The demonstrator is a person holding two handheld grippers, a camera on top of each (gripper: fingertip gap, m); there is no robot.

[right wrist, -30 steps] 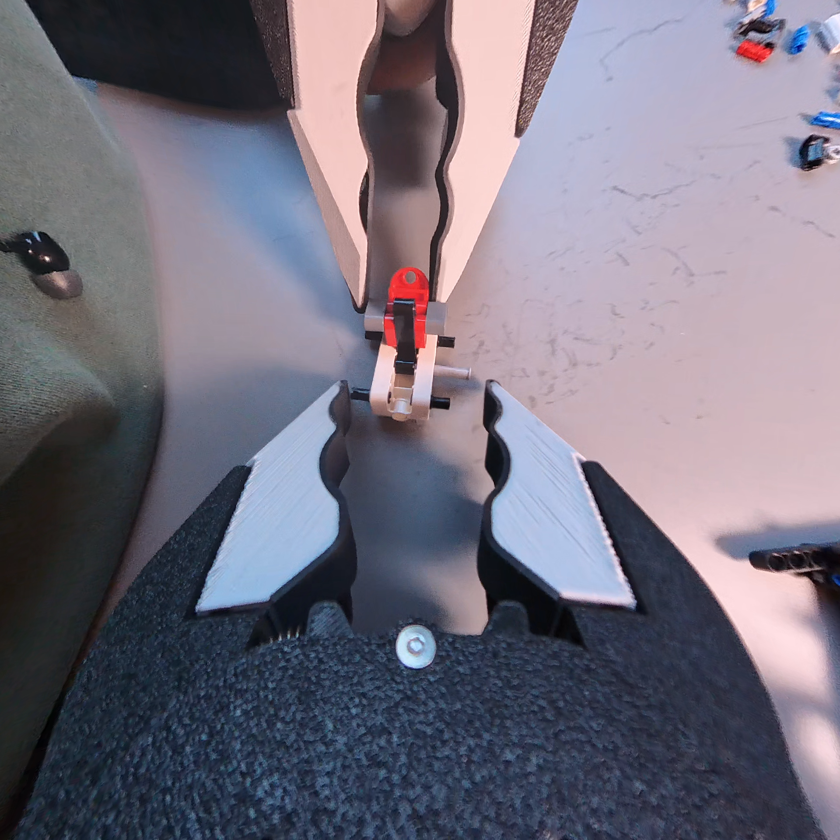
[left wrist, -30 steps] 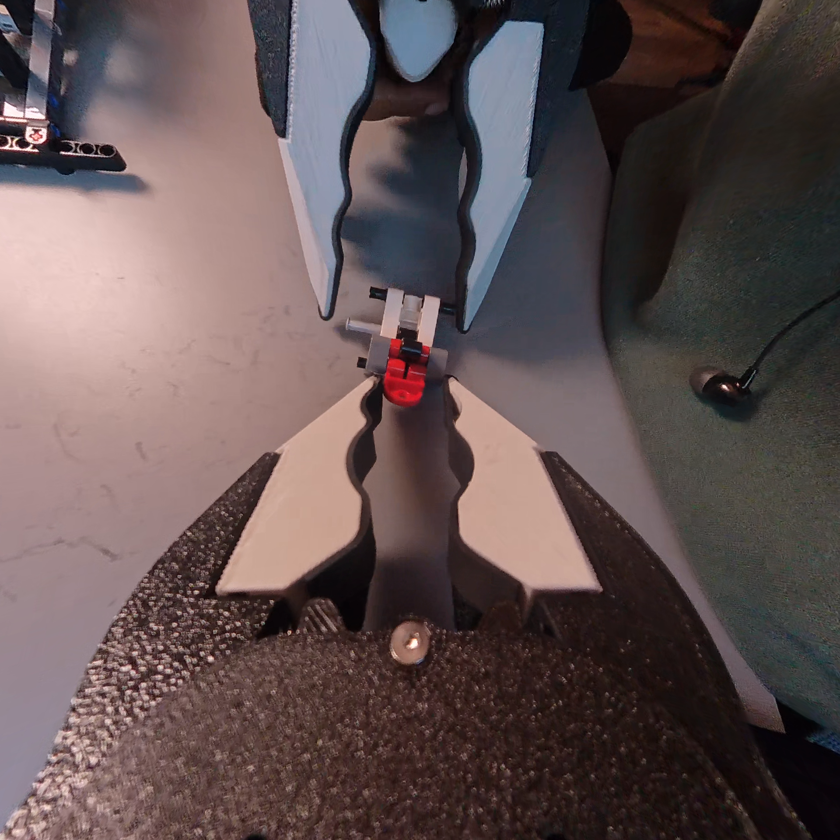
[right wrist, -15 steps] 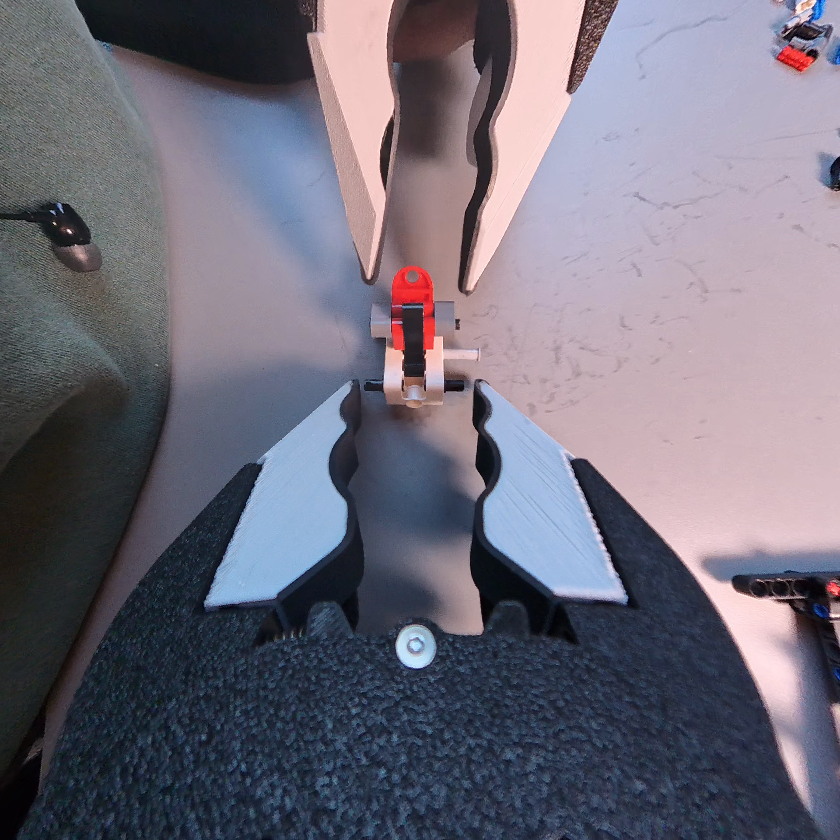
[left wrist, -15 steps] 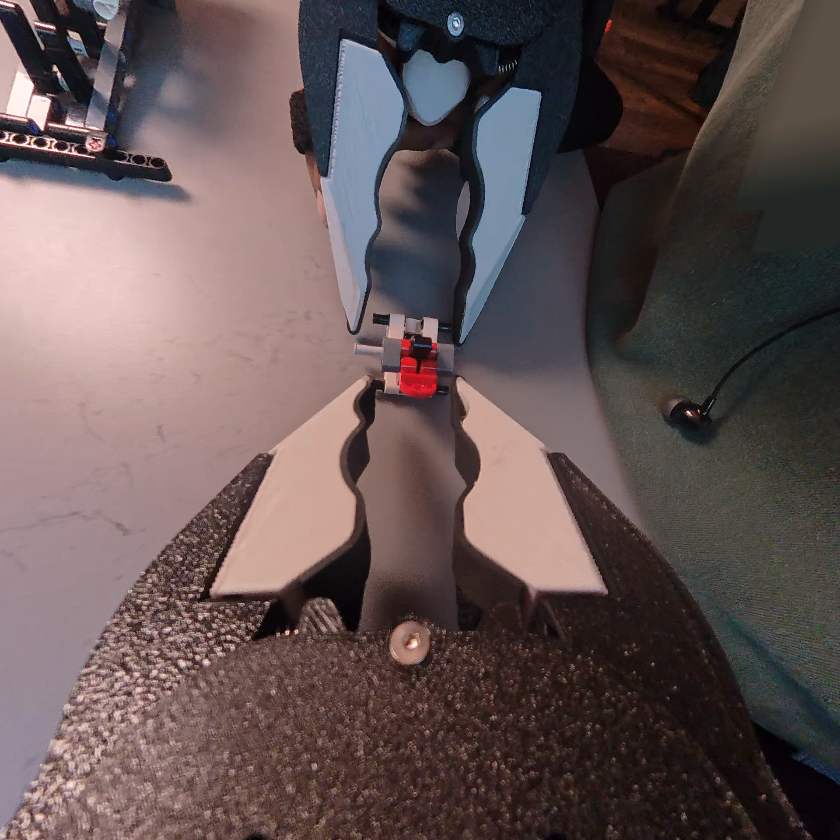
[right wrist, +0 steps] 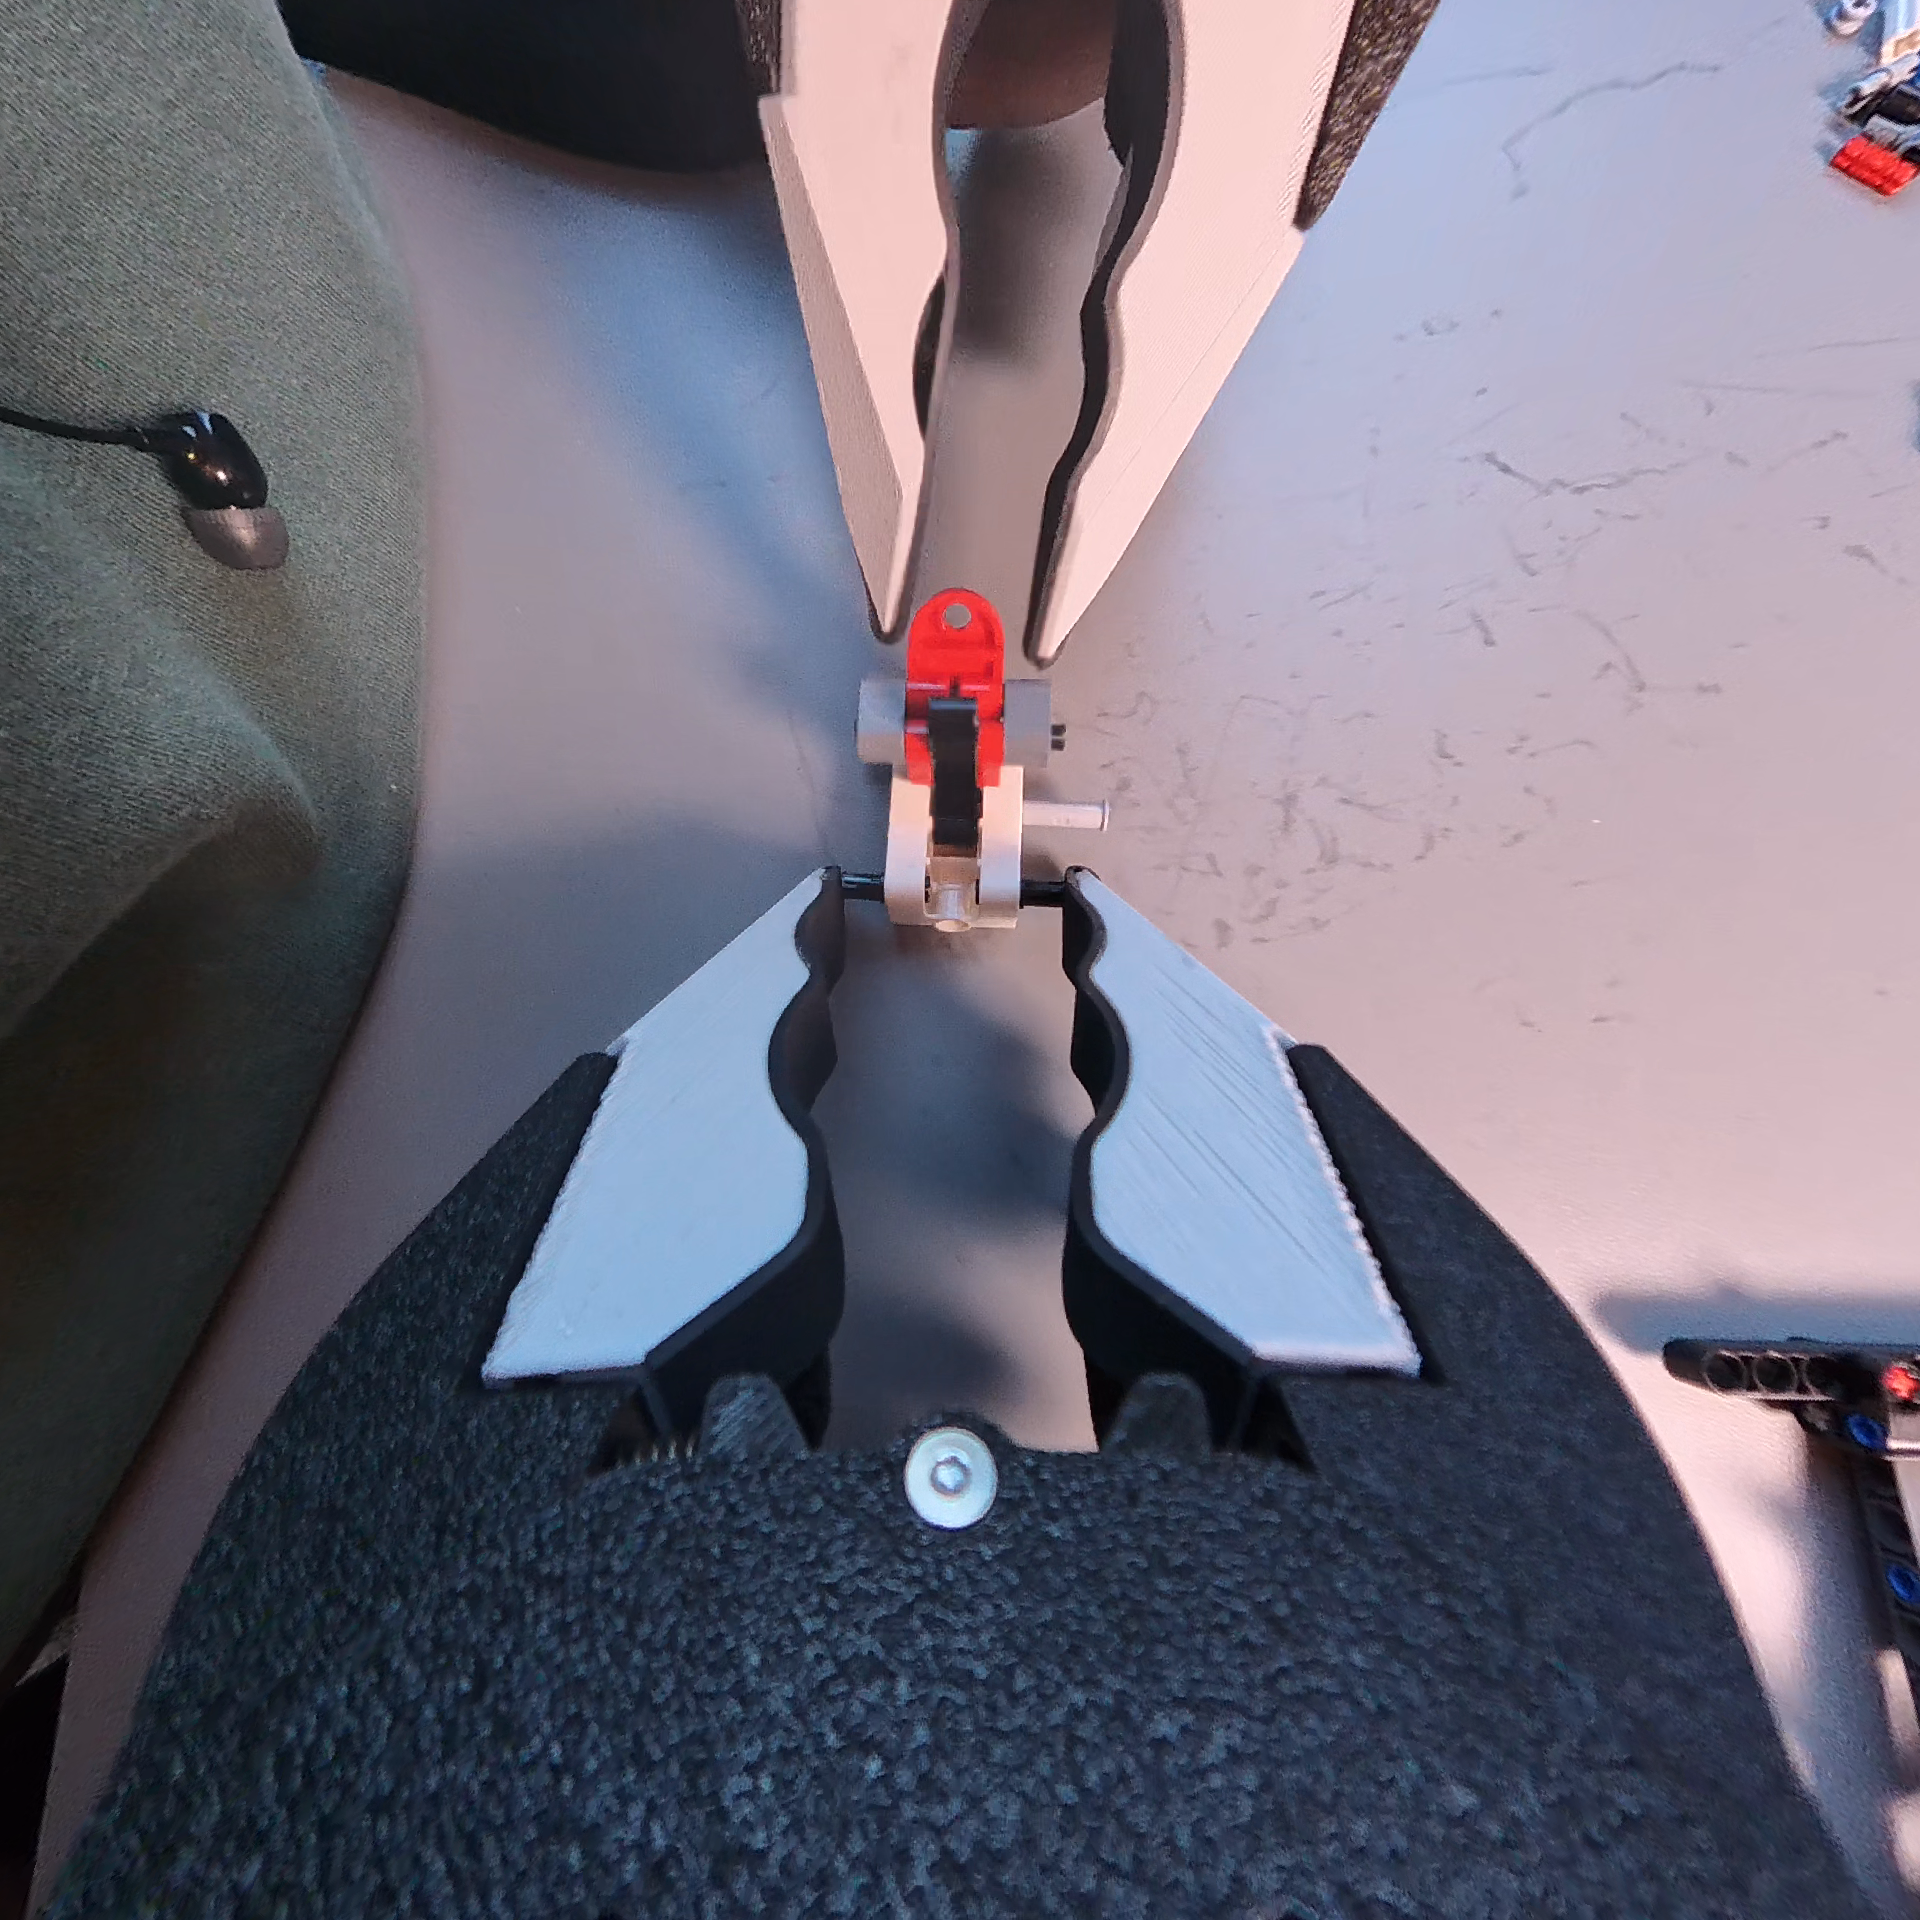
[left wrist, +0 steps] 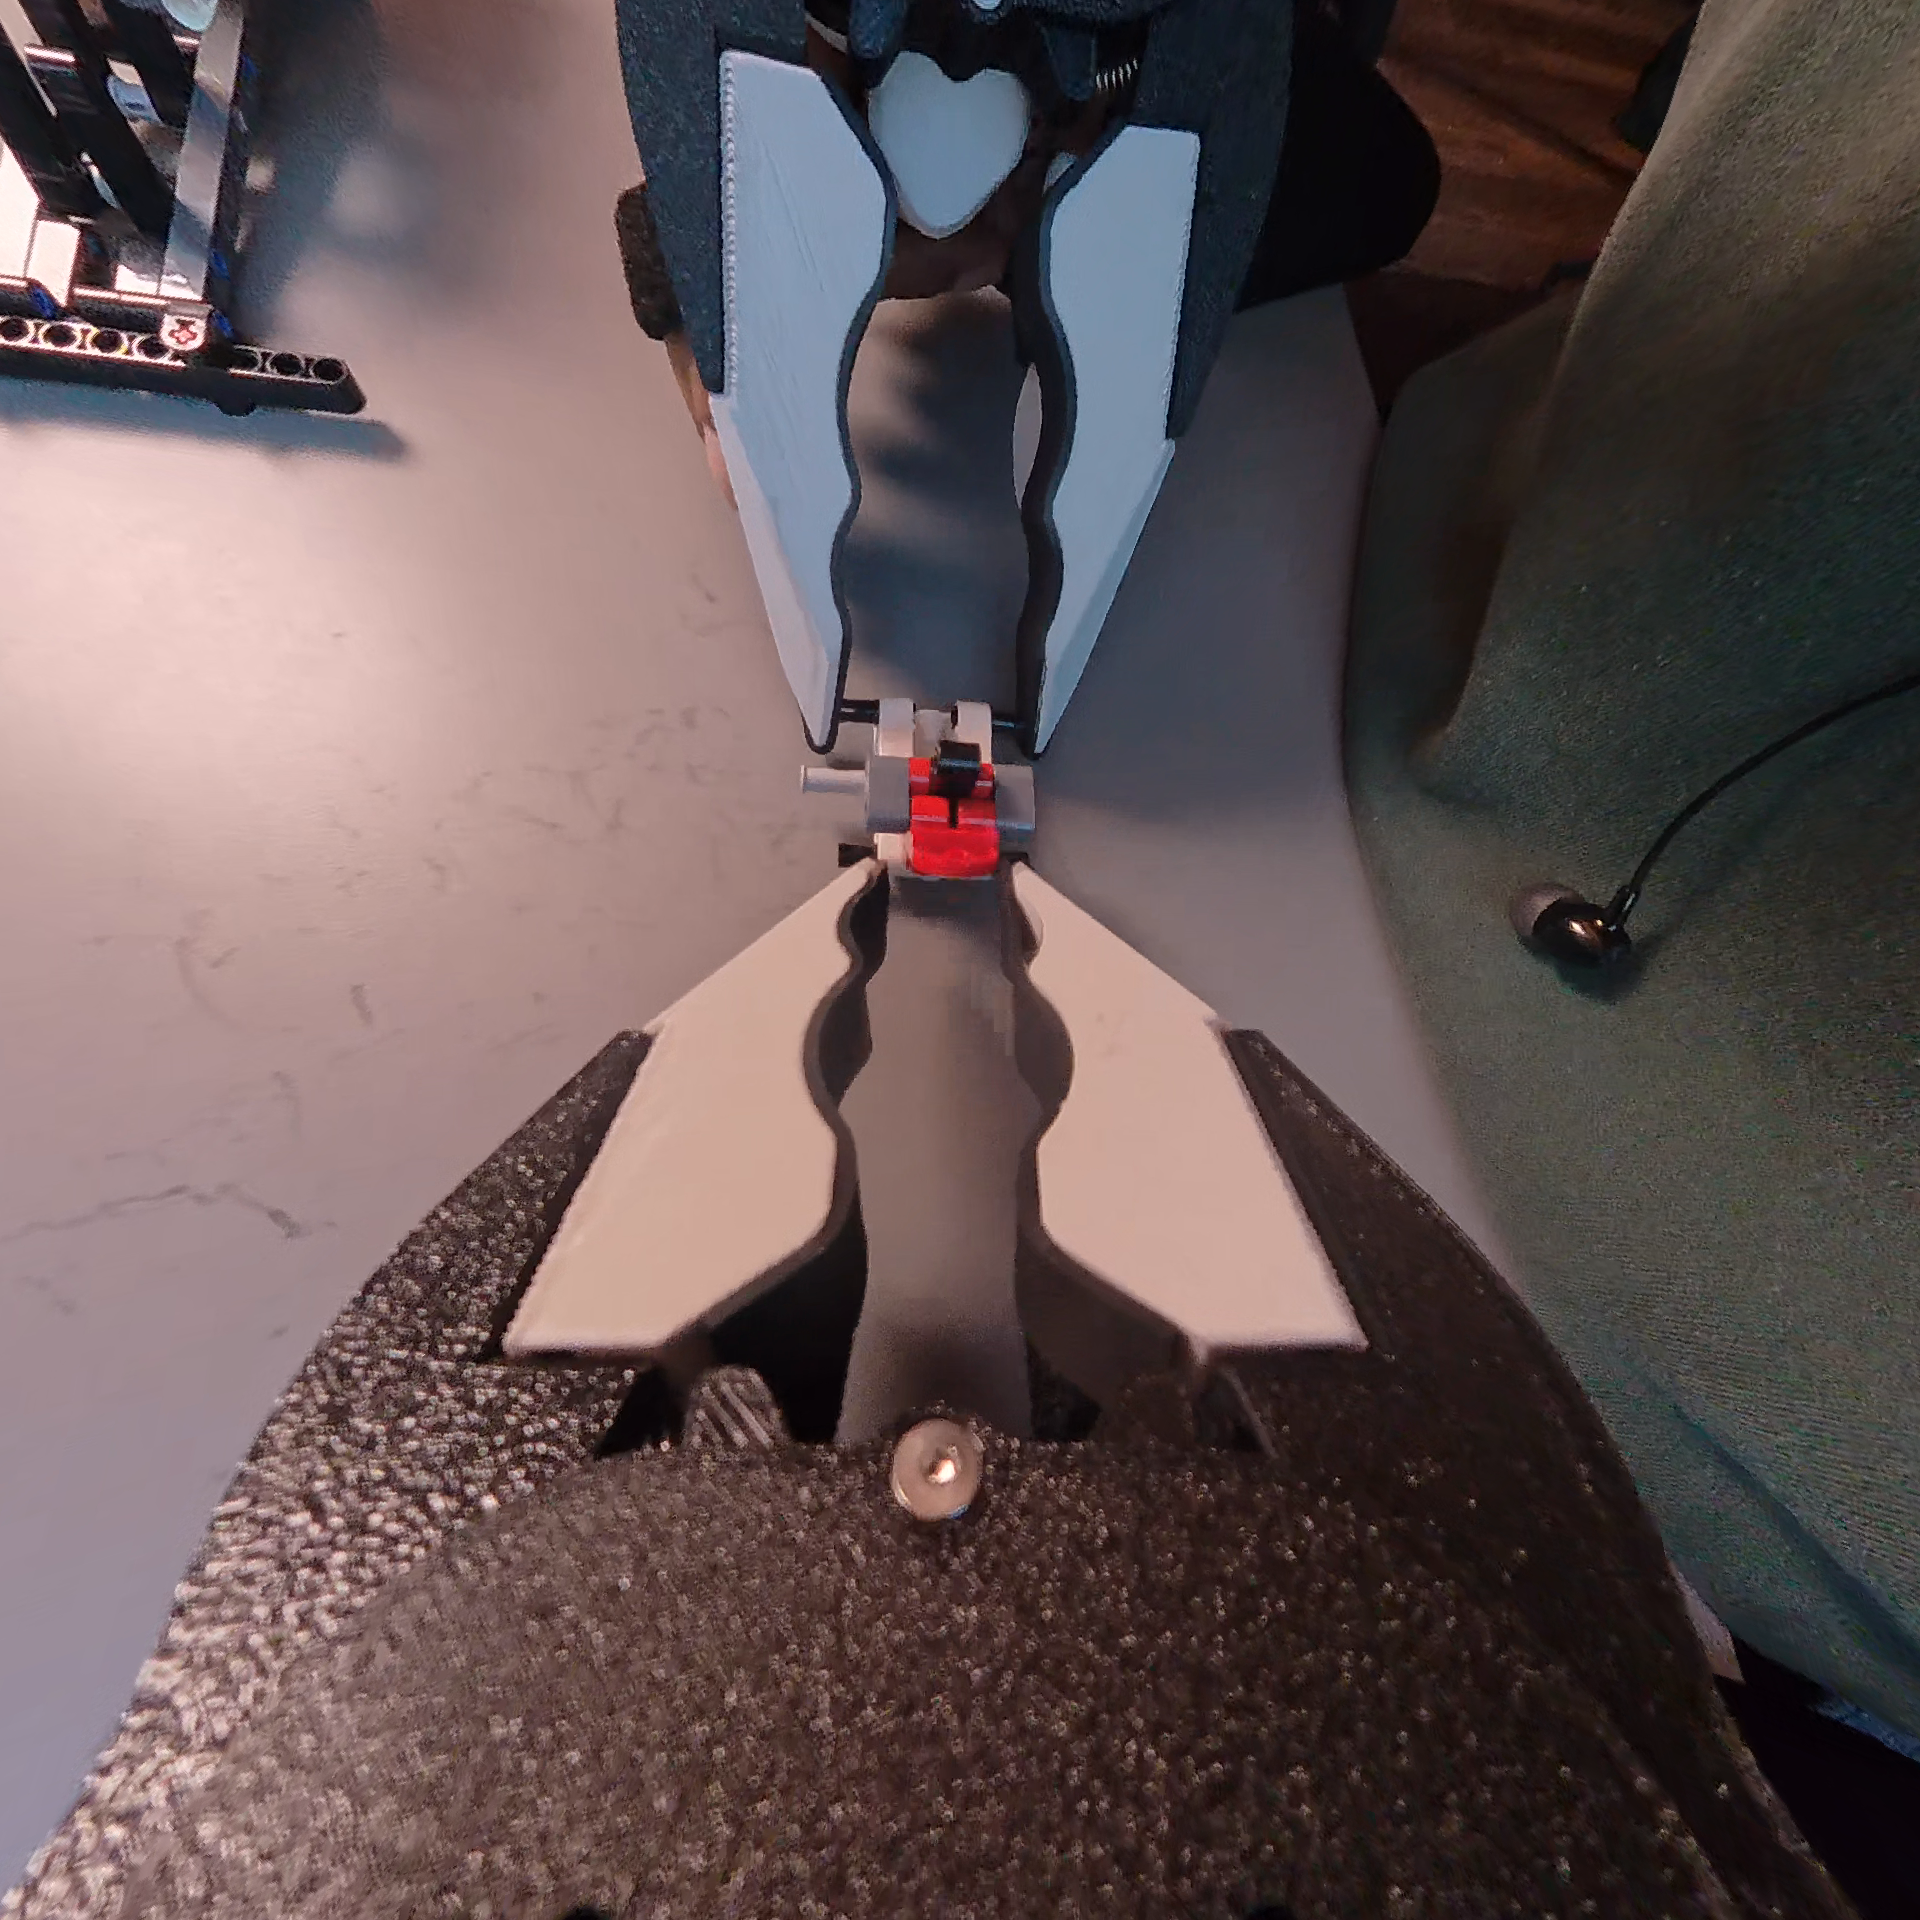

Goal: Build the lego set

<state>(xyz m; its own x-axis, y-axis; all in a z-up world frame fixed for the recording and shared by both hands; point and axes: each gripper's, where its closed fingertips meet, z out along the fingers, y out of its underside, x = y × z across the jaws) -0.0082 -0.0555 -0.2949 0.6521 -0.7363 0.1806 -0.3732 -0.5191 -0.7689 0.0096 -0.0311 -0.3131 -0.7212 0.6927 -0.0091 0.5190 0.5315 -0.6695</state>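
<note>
No readable text, label, brand, number or sign shows on anything in either view.

We see a small lego sub-assembly (left wrist: 940,795) (right wrist: 951,769) above the grey table: a red piece with a round hole at one end, a black part along its middle, grey cross-bar, white forked links, black pins sticking sideways.

— What colours do you see?
— I see a small assembly (right wrist: 951,769) in red, white, grey and black on a pale grey, scuffed counter (left wrist: 416,779).
— And your claws?
— White fingers (right wrist: 686,1143), speckled black bodies.
</note>
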